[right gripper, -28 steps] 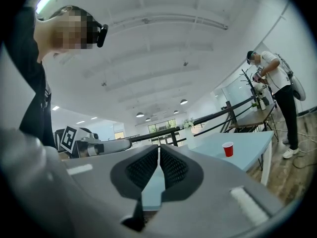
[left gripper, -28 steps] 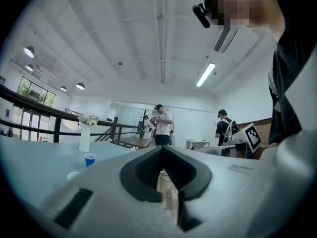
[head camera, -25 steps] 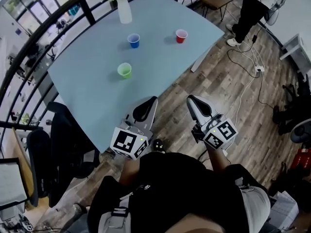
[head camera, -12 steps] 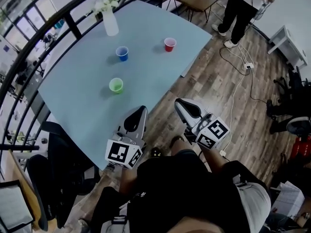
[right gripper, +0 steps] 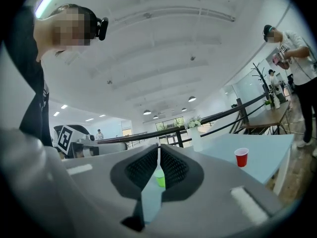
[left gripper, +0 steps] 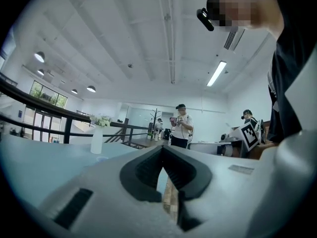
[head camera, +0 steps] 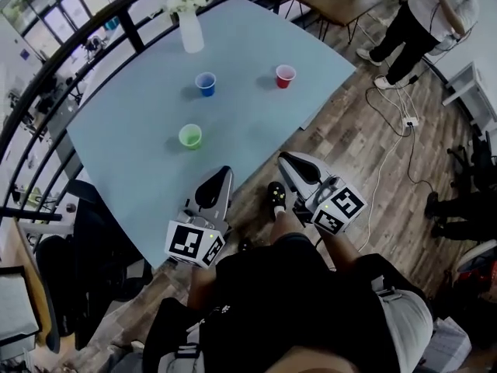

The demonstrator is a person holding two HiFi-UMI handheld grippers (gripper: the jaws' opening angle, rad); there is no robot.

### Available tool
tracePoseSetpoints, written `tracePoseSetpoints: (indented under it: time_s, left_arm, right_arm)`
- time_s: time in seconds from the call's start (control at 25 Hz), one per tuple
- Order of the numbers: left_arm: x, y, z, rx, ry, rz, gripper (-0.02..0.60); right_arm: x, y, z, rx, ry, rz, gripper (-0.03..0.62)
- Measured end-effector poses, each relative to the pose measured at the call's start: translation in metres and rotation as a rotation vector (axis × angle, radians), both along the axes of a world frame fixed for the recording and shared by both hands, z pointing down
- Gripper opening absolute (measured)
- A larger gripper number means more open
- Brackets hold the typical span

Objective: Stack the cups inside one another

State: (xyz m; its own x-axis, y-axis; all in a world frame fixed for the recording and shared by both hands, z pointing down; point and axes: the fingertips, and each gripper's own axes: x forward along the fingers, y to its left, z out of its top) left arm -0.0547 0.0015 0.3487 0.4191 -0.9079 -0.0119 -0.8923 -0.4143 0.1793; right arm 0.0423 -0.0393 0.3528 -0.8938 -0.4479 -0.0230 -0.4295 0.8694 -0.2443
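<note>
— What's where right now?
— Blue cup (head camera: 206, 84) nearest the vase (head camera: 190, 31), red cup (head camera: 286, 76) and green cup (head camera: 189, 136) farther from it. Your left gripper (head camera: 224, 171) and right gripper (head camera: 284, 158): narrow, jaws together, empty

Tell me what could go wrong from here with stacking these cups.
The left claw and right claw are shut and short of the cups; reaching the green cup like that could knock it over. The vase stands just beyond the blue cup, so a far reach might tip it.
</note>
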Motion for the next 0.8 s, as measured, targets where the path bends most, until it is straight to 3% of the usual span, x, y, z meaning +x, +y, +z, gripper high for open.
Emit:
tracePoseSetpoints:
  time_s: [0.2, 0.8]
  left_arm:
    - [-0.003, -0.027, 0.000, -0.002, -0.043, -0.049, -0.008]
    - [-0.013, -0.094, 0.010, -0.055, -0.076, -0.262, -0.008]
  right_arm:
    - [-0.007, -0.036, 0.004, -0.005, -0.007, -0.060, 0.009]
    - [-0.028, -0.134, 0.021, -0.042, -0.026, -0.246, 0.018]
